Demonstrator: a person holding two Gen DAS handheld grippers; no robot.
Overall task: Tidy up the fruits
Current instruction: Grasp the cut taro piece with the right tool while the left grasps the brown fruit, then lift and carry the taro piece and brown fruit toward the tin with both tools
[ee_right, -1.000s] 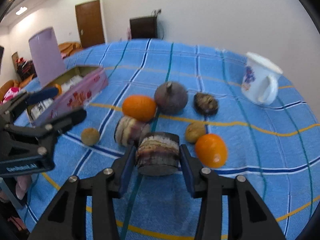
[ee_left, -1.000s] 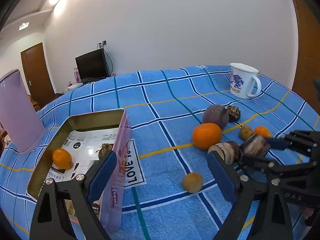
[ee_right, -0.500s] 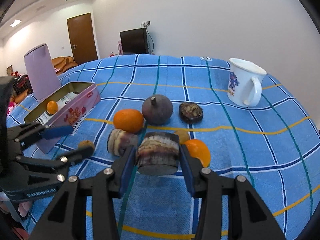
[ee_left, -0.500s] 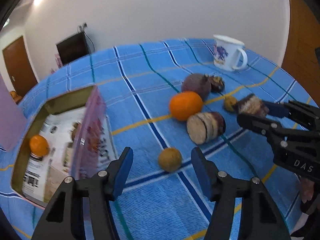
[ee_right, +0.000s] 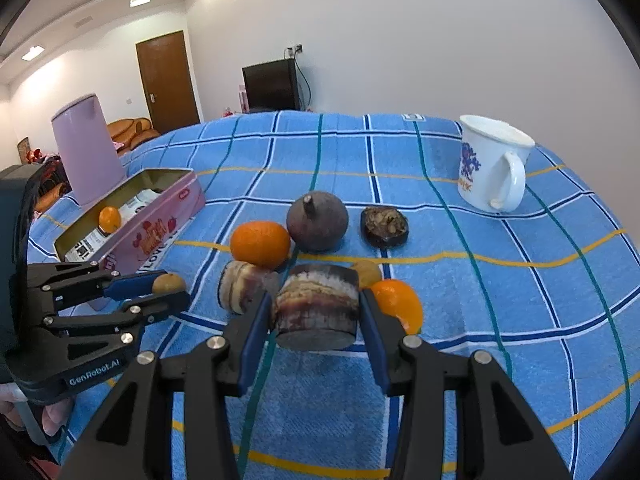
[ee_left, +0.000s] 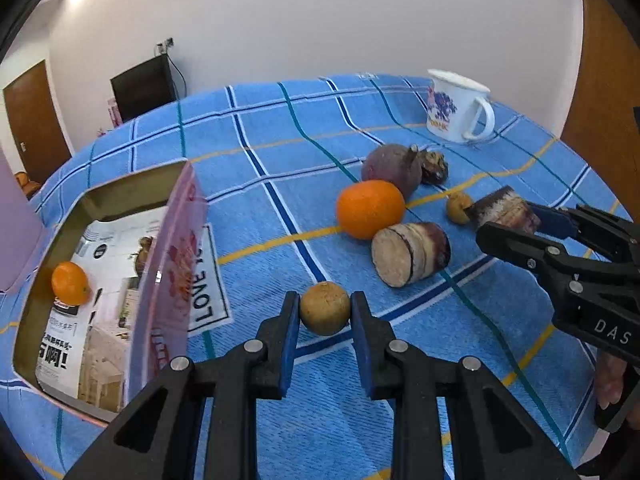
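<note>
My left gripper [ee_left: 325, 310] is shut on a small round brown fruit [ee_left: 325, 308], low over the blue checked cloth; it also shows in the right wrist view [ee_right: 168, 283]. My right gripper [ee_right: 316, 312] is shut on a dark banded cut chunk [ee_right: 318, 304] and holds it above the cloth; the chunk also shows in the left wrist view [ee_left: 502, 210]. On the cloth lie an orange [ee_left: 370, 208], a second banded chunk [ee_left: 410, 252], a purple round fruit [ee_left: 392, 168], a dark wrinkled fruit [ee_right: 384, 222] and another small orange [ee_right: 398, 304].
An open pink tin [ee_left: 168, 256] at the left holds a small orange [ee_left: 70, 282] and printed packets. A lilac jug [ee_right: 88, 152] stands behind the tin. A white mug [ee_right: 490, 164] stands at the far right. A small brown fruit [ee_left: 458, 208] lies by the right gripper.
My left gripper moved forward and right from the tin to the small brown fruit and closed on it. My right gripper kept hold of the chunk and lifted it slightly.
</note>
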